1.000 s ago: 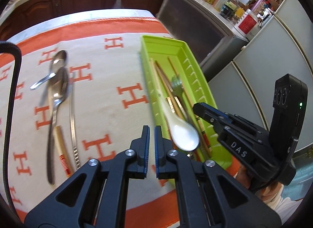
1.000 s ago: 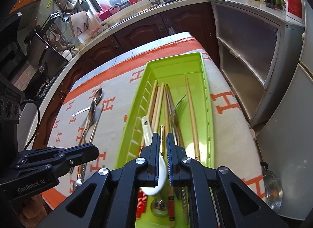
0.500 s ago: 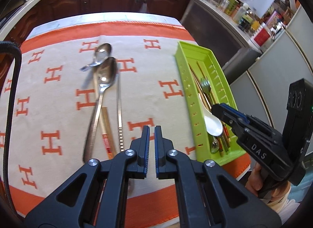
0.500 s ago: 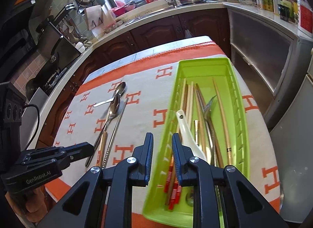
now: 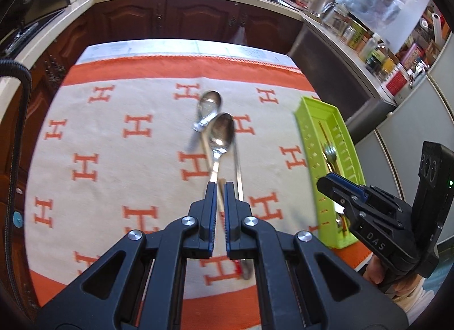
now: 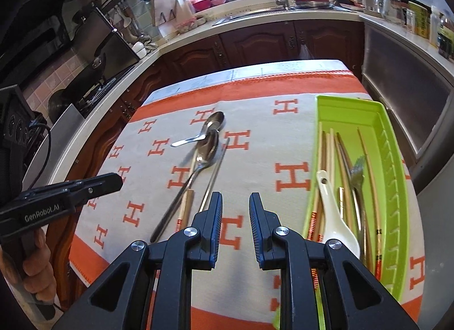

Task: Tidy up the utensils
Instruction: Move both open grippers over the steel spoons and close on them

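Note:
A lime green tray (image 6: pixel 394 177) at the table's right holds chopsticks, a fork (image 6: pixel 358 171) and a white ceramic spoon (image 6: pixel 333 220); it also shows in the left wrist view (image 5: pixel 308 120). On the cloth lie a small steel spoon (image 5: pixel 208 104), a large steel spoon (image 5: pixel 221 134), a metal chopstick (image 5: pixel 237 165) and a gold-handled utensil (image 6: pixel 185 206). My left gripper (image 5: pixel 220 188) is nearly shut and empty above the large spoon's handle. My right gripper (image 6: pixel 235 202) is open and empty above the cloth, left of the tray.
The table wears a beige cloth (image 5: pixel 113 160) with orange H marks and an orange border. Dark wood cabinets (image 6: pixel 264 43), a counter with a sink and jars surround it. A grey appliance (image 6: pixel 405 94) stands to the right of the table.
Both grippers have swung left, away from the tray toward the utensils on the cloth. My right gripper has opened wider. The white spoon stays in the tray.

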A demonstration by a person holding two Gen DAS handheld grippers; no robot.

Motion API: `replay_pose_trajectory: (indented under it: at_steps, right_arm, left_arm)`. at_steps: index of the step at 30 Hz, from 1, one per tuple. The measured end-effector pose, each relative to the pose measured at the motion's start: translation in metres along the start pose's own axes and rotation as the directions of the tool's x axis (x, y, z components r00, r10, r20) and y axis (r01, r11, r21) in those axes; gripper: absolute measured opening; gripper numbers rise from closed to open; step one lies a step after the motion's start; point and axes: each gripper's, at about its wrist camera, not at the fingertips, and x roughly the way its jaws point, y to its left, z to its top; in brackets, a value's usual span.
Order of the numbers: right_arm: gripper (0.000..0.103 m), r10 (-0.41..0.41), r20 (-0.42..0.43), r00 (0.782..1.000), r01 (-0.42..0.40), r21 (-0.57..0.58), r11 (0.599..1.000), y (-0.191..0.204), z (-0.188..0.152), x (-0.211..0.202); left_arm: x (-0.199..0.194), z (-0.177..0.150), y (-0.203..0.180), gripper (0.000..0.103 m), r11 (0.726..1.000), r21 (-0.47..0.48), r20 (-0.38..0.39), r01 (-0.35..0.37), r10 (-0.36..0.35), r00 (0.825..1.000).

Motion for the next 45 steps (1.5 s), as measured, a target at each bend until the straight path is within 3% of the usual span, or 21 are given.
replay_pose_trajectory:
  at_steps: [6, 10, 13, 15, 20, 28, 33, 35, 37, 40, 45]
  right_arm:
    - [0.020, 0.037, -0.007, 0.999, -0.037, -0.016, 0.999, 0.021, 0.023, 0.012]
    - [0.020, 0.062, -0.016, 0.998, -0.063, -0.046, 0.997, 0.036, 0.037, 0.022]
    - [0.023, 0.085, -0.029, 0.996, -0.087, -0.063, 0.994, 0.047, 0.050, 0.037]
    - [0.026, 0.099, -0.032, 0.995, -0.101, -0.077, 0.992, 0.053, 0.056, 0.045]
    - [0.028, 0.053, -0.048, 0.997, -0.058, -0.096, 0.994, 0.060, 0.070, 0.082]
    - [0.028, -0.022, -0.119, 0.993, 0.017, -0.037, 0.999, 0.035, 0.085, 0.150]
    - [0.028, -0.022, -0.145, 0.989, 0.021, -0.013, 1.000, 0.024, 0.090, 0.180]
    - [0.025, -0.027, -0.153, 0.988, 0.025, -0.017, 1.000, 0.021, 0.089, 0.189]
    - [0.010, -0.013, -0.164, 0.986, 0.010, -0.016, 1.000, 0.020, 0.087, 0.198]
    - [0.004, 0.015, -0.143, 0.990, -0.015, 0.001, 1.000, 0.016, 0.087, 0.196]
    - [0.003, 0.055, -0.111, 0.992, -0.049, 0.059, 0.997, 0.005, 0.087, 0.171]
  left_arm:
    - [0.004, 0.019, 0.032, 0.001, 1.000, -0.015, -0.028, -0.025, 0.024, 0.999]
    - [0.015, 0.035, 0.055, 0.002, 0.999, -0.040, -0.075, -0.004, 0.001, 0.997]
    - [0.023, 0.046, 0.066, 0.010, 0.999, -0.048, -0.090, 0.007, -0.011, 0.996]
    - [0.029, 0.054, 0.070, 0.022, 0.999, -0.043, -0.098, 0.025, -0.029, 0.995]
    - [0.050, 0.070, 0.070, 0.026, 0.999, -0.023, -0.107, 0.044, -0.046, 0.993]
    - [0.101, 0.100, 0.071, 0.026, 0.995, -0.029, -0.143, 0.092, -0.095, 0.985]
    - [0.133, 0.115, 0.072, 0.026, 0.991, -0.057, -0.158, 0.119, -0.127, 0.979]
    - [0.146, 0.119, 0.074, 0.026, 0.988, -0.077, -0.166, 0.134, -0.145, 0.975]
    - [0.157, 0.122, 0.075, 0.026, 0.985, -0.094, -0.168, 0.143, -0.158, 0.973]
    - [0.169, 0.124, 0.073, 0.026, 0.982, -0.103, -0.164, 0.160, -0.176, 0.971]
    - [0.184, 0.125, 0.064, 0.026, 0.980, -0.097, -0.139, 0.176, -0.188, 0.972]
